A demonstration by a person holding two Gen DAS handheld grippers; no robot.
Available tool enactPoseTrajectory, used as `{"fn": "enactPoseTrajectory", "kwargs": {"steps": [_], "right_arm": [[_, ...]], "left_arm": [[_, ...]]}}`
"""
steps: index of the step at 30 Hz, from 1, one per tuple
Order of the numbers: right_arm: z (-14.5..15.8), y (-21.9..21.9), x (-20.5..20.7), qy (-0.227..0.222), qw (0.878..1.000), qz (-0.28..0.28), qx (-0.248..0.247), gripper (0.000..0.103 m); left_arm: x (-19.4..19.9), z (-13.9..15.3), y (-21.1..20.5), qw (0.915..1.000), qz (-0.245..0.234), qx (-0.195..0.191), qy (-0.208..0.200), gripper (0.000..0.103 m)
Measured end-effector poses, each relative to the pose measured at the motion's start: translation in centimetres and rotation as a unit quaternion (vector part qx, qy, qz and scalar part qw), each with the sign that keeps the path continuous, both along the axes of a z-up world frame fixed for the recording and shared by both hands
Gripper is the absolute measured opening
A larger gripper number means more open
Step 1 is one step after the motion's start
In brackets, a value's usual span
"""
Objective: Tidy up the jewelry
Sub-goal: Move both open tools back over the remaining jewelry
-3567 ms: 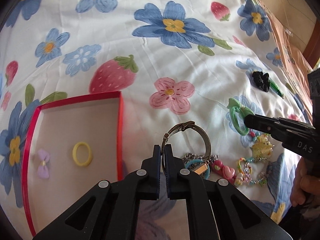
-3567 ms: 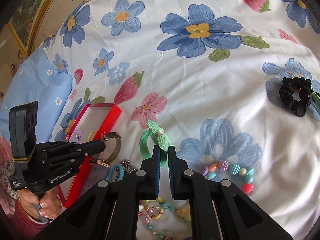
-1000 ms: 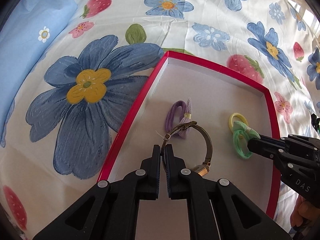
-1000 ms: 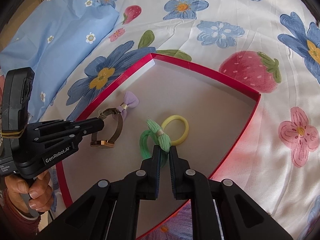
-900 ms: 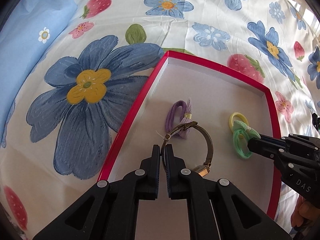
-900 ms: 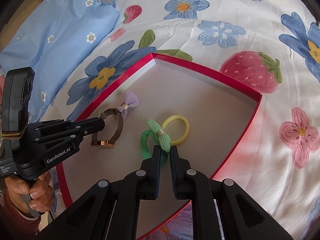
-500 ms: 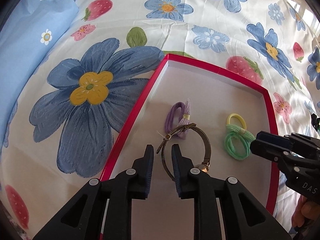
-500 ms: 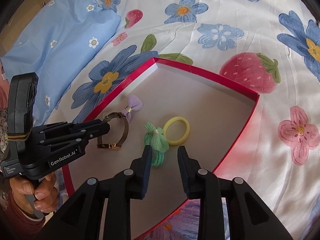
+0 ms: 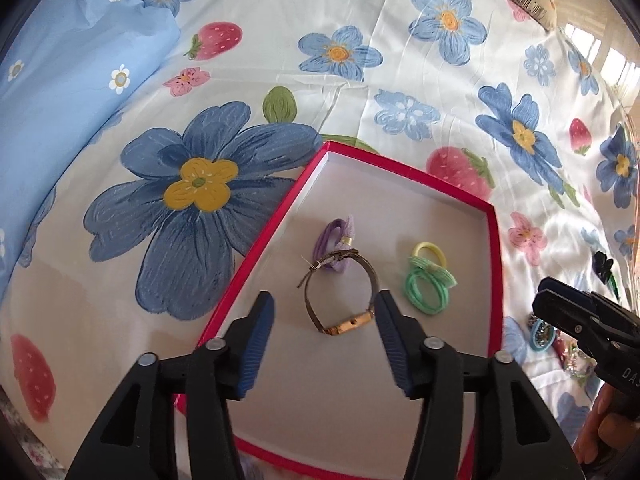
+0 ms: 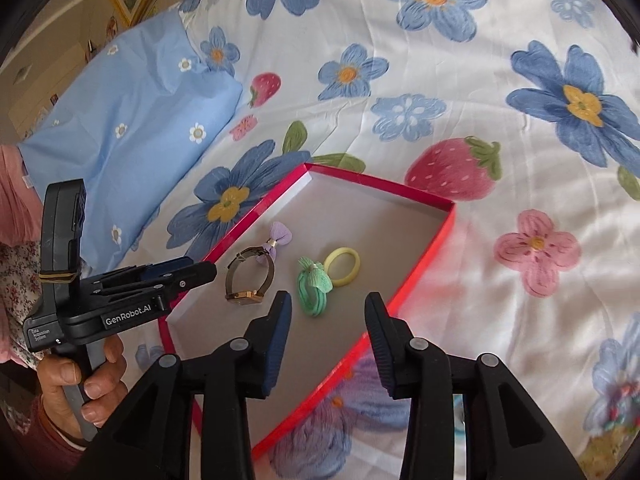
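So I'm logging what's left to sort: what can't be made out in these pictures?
- Left wrist view: the loose jewelry pile is largely hidden behind the right tool.
- Right wrist view: the beaded pieces are blurred at the frame's edge.
- Both views: the red box has its near corner covered by the fingers.
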State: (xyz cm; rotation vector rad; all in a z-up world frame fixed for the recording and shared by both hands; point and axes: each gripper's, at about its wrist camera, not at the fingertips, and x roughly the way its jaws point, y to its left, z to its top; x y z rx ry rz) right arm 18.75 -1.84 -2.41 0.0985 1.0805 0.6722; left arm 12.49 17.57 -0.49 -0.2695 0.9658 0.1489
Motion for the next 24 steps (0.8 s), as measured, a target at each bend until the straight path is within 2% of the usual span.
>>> {"fn": "enactPoseTrajectory", "kwargs": {"steps": [3,14,24], "right_arm": [[0.7,-1.9,-0.9,-0.004,1.000,-0.015,0.003,0.050],[2.4,-9.7,-4.0,-0.009,0.997,-0.082,-0.005,0.051],[3.6,-16.1,-6.7,-0.019,0.991,-0.134,-0.023,0.051]], "left_arm": [[-1.3,1.0,-0.7,0.9999,-0.003,-0.009,-0.008,0.060],[-4.4,3.2,-4.6,0.9985,-0.043,-0.029,-0.020,0.066],[-4.4,3.6,-8.4,0.9952,-0.093,-0.024,-0.016,0.066]]}}
